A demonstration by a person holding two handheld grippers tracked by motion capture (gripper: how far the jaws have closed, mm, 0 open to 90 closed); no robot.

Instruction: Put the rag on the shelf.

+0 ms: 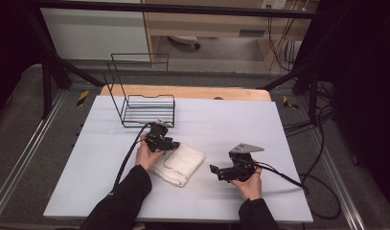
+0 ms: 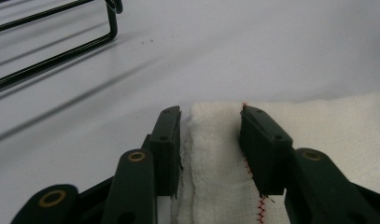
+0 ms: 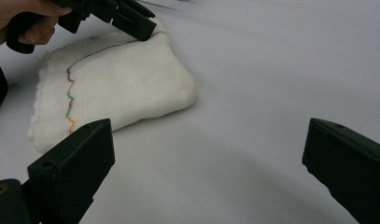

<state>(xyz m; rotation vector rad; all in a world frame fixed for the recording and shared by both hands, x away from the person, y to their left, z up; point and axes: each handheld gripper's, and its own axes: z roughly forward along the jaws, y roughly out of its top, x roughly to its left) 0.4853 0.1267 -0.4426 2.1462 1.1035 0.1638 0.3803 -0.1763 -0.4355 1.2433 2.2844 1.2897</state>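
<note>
So the left gripper (image 2: 210, 135) sits at the towel's (image 2: 318, 140) edge, jaws partly open with a fold of cloth between them; can't tell if the pads actually press it yet. The towel is white, folded thick, with a wavy colored stitch line, lying center-left of the high view on the white table (image 1: 221, 120). The right gripper (image 3: 206, 163) hangs wide open over bare table, holding nothing. A wire rack (image 1: 144, 108) stands upper left, with plenty of open table to the right.
</note>
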